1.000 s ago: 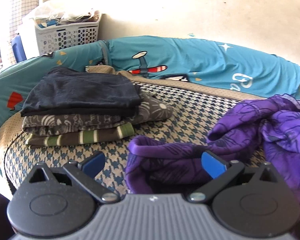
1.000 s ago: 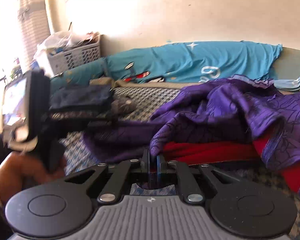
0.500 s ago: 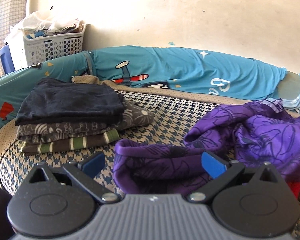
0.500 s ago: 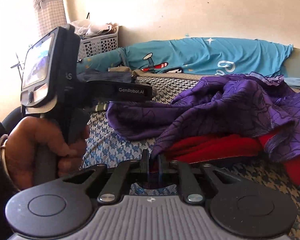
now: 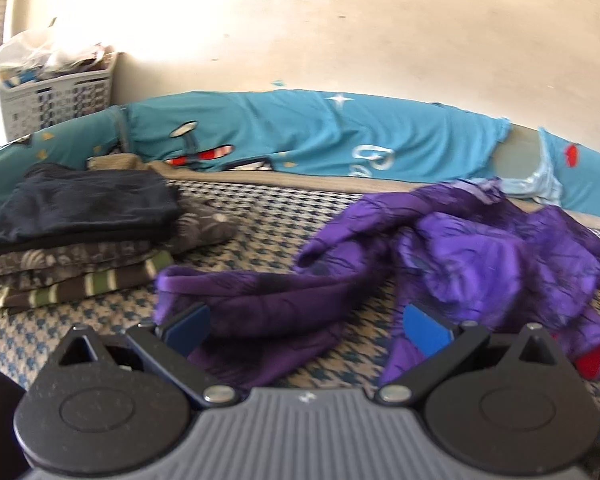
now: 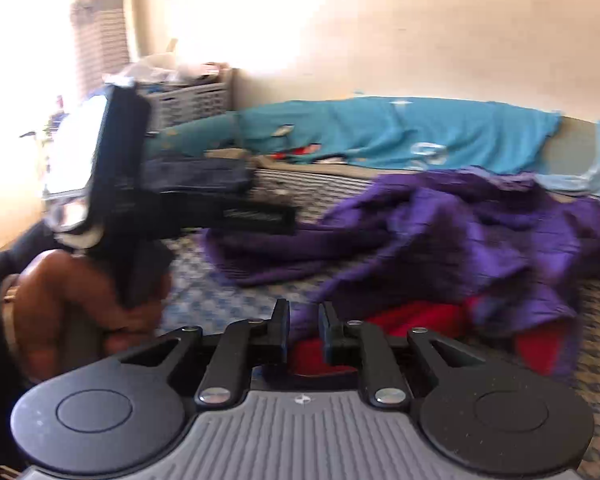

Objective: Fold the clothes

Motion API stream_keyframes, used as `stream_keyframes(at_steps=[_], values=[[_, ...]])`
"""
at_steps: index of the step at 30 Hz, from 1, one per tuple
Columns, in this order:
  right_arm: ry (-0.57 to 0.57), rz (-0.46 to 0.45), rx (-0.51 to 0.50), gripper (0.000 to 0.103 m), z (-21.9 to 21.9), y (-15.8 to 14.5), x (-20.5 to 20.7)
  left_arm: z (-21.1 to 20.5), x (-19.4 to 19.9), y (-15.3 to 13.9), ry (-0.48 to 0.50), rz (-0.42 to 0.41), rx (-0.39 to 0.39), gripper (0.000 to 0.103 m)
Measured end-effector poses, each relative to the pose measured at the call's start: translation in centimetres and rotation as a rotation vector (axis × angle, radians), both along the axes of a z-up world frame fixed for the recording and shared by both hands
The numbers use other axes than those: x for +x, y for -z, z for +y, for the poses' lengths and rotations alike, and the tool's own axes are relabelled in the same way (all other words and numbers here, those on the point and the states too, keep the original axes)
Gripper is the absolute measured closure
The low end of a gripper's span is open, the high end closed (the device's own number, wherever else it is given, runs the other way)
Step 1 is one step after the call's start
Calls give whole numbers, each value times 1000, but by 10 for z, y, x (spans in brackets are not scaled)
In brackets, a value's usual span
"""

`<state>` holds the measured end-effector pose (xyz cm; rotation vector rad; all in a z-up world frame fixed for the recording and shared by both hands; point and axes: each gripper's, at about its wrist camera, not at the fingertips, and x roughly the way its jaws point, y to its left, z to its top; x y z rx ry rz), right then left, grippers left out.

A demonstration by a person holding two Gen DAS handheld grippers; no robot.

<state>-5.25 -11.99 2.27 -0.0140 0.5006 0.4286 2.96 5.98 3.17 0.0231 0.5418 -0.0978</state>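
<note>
Purple garment (image 5: 480, 248) between parted grippers

Bare bedcover (image 5: 260, 236) separates the folded stack (image 5: 88, 232) from the purple garment (image 5: 480, 248).

three folded garments (image 5: 88, 236) stacked, one purple garment (image 5: 460, 248), one laundry basket (image 5: 56, 100).

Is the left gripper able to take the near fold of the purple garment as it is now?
Probably yes. The left gripper is open, and the near fold of the purple garment lies between its fingers with nothing in front of it. The folded stack sits off to the side.
</note>
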Motion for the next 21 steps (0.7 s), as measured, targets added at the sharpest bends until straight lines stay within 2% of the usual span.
stream_keyframes(at_steps=[10, 17, 21], values=[[302, 4, 55, 84, -60, -7, 1, -39, -15, 10, 179, -19, 49, 0], [535, 34, 90, 84, -97, -2, 7, -58, -20, 26, 242, 11, 82, 0], [611, 62, 84, 84, -109, 3, 7, -63, -21, 34, 259, 30, 98, 0]])
